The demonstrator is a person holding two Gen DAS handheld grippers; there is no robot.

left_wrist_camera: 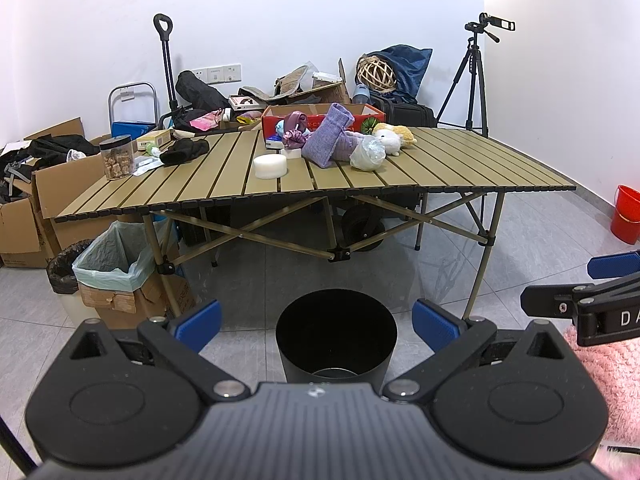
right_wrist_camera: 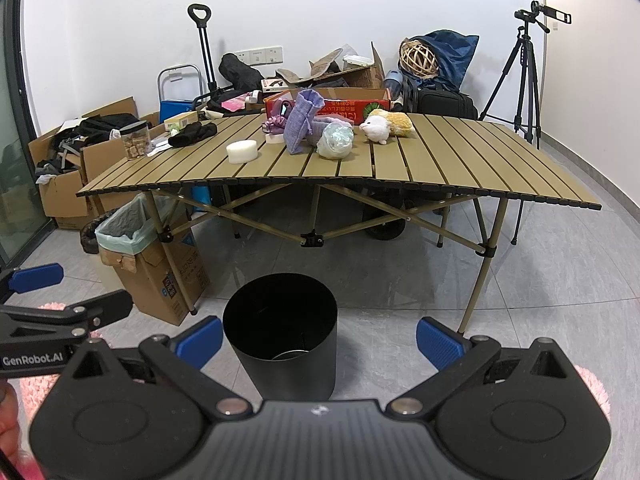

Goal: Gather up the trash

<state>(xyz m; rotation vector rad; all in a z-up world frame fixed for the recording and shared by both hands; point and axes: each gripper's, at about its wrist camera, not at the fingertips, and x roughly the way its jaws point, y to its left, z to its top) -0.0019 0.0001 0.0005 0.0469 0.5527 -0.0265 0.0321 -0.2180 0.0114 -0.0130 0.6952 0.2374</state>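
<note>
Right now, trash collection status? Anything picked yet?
Barely started. Done: nothing obvious; the black bin on the floor looks nearly empty. In hand: nothing; the left gripper and right gripper are both open, held back from the table. Left: likely trash such as the crumpled clear plastic and white foam disc sits on the tabletop.

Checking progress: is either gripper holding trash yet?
No: the left gripper and right gripper both have jaws open and empty.
</note>
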